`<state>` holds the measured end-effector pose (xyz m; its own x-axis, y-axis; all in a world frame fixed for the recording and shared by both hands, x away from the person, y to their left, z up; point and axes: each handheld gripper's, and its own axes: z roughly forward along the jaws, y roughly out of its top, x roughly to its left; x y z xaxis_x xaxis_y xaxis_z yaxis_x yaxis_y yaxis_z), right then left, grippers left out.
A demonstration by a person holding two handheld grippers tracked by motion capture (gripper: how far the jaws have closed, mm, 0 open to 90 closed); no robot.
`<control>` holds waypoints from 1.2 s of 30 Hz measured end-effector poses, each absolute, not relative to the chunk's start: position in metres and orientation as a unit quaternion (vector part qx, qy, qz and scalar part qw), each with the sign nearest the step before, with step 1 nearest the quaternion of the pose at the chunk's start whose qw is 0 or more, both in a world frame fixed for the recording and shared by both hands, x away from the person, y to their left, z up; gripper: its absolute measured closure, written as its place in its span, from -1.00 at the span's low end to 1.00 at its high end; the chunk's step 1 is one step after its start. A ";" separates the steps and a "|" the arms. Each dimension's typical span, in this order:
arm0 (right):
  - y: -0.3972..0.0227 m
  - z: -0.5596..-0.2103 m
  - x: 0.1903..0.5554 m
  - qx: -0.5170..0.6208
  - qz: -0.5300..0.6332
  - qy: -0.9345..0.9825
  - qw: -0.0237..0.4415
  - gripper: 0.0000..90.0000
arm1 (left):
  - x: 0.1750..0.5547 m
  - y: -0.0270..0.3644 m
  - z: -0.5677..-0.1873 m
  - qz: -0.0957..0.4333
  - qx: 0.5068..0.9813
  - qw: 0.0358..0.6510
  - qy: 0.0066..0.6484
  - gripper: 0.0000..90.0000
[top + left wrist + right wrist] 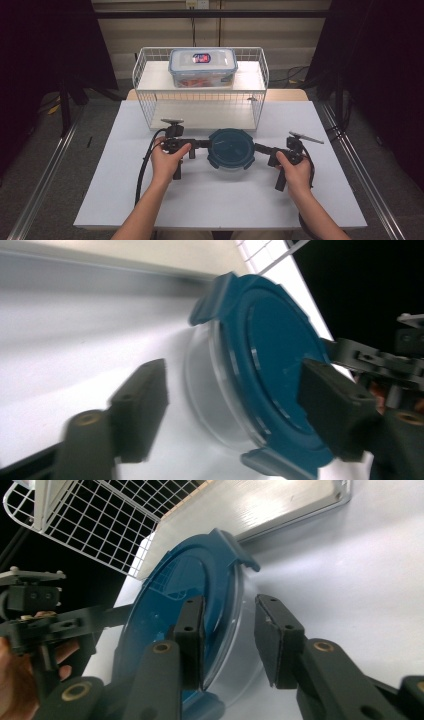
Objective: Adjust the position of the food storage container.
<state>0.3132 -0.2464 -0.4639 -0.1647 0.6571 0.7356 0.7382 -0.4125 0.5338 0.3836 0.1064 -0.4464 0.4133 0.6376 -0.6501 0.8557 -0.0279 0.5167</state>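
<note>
Round container (teal lid, clear body) sits on the white tabletop before the wire rack. Left gripper jaws straddle it, apparently not touching; right gripper jaws straddle its rim, slightly parted.

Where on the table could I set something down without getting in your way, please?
The white table is bare along its near edge, between the forearms, and at the far-left and far-right corners beside the wire rack. It is crowded in the middle, where the round container sits between the left claw and the right claw.
</note>
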 end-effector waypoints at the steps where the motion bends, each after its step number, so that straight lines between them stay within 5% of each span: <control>1: -0.245 -0.464 0.313 -0.644 -0.538 -0.542 0.040 0.51 | 0.383 0.107 -0.448 -0.125 0.704 0.453 0.532 -0.25; 9: -0.237 -0.467 0.315 -0.652 -0.530 -0.541 0.042 0.56 | 0.384 0.106 -0.449 -0.132 0.695 0.452 0.543 0.10; 36: -0.235 -0.470 0.315 -0.680 -0.535 -0.498 0.061 0.59 | 0.380 0.097 -0.456 -0.192 0.668 0.451 0.561 0.46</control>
<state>0.3148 -0.2347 -0.4699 -0.0686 0.6125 0.7875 0.7421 -0.4962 0.4506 0.3801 0.0969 -0.4556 0.2980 0.5756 -0.7616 0.9214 0.0350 0.3870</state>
